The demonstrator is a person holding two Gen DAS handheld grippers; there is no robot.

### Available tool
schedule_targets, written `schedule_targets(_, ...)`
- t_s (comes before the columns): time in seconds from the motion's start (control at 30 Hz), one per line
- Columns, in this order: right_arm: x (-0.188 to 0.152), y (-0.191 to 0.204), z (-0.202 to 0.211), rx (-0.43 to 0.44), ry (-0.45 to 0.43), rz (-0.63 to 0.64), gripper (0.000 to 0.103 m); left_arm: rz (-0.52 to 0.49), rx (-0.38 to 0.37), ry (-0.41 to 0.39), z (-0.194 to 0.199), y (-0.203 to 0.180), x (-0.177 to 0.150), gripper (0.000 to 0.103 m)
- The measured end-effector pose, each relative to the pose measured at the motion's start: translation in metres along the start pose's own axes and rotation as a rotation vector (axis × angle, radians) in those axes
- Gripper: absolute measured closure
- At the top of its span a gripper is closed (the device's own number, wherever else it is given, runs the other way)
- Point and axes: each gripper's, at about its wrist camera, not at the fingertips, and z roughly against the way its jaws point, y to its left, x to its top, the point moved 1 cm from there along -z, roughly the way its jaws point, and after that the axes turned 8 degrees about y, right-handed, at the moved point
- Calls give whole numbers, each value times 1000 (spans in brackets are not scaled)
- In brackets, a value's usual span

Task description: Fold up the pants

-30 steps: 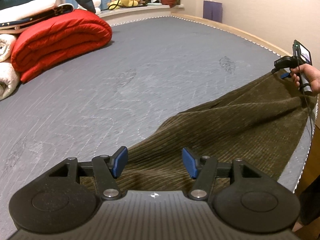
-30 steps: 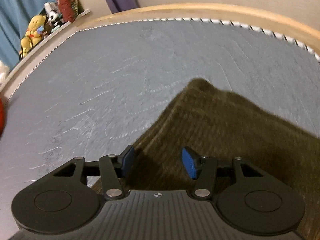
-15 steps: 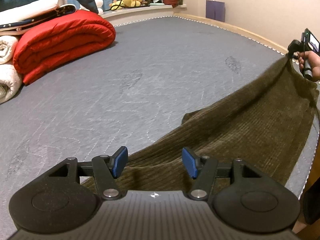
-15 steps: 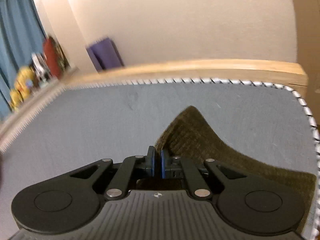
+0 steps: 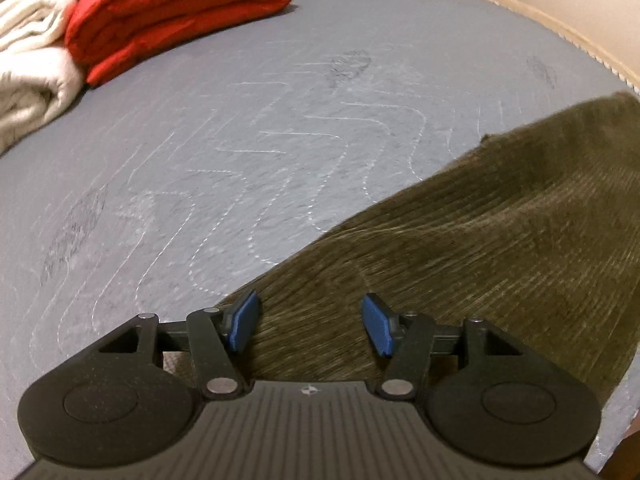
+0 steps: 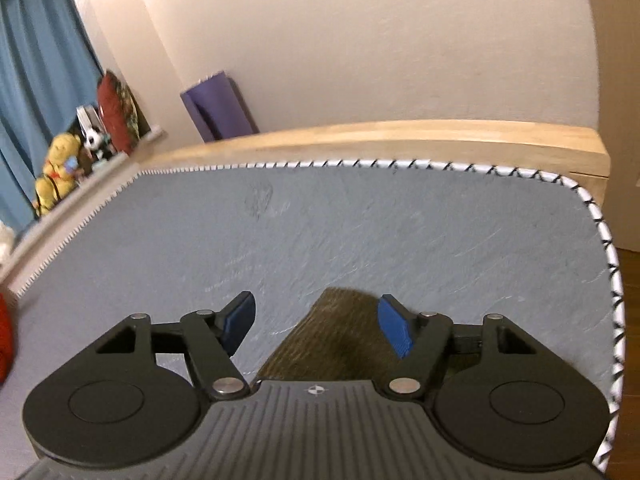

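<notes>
Olive corduroy pants [image 5: 480,248] lie stretched across the grey mattress [image 5: 240,140], running from the lower middle to the right edge of the left wrist view. My left gripper [image 5: 310,316] hovers low over their near end. Its jaws are closing, the blue pads still apart, with cloth below and between them. In the right wrist view a corner of the pants [image 6: 340,332] rests on the mattress [image 6: 360,232] under my right gripper [image 6: 316,320]. Its jaws are opening and the pads do not press the cloth.
A folded red quilt [image 5: 180,8] and white blankets [image 5: 32,72] sit at the far left of the bed. A wooden bed frame [image 6: 400,136] runs behind the mattress, with a purple mat [image 6: 220,108], plush toys [image 6: 60,172] and blue curtains [image 6: 36,80] beyond.
My right gripper, shut on the pants corner half a second ago, has opened and risen. My left gripper has dropped closer to the pants. The right hand has left the left wrist view.
</notes>
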Motion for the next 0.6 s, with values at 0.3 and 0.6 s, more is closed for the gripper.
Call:
schedule_targets(0.3,3,-105,12,-7,212,-105,34,81,-53,-106,70,-17,0,35)
schedule_targets(0.6,-34,-126,4,-26,397,-174,38,282,-55,-87,85,10,-22,31)
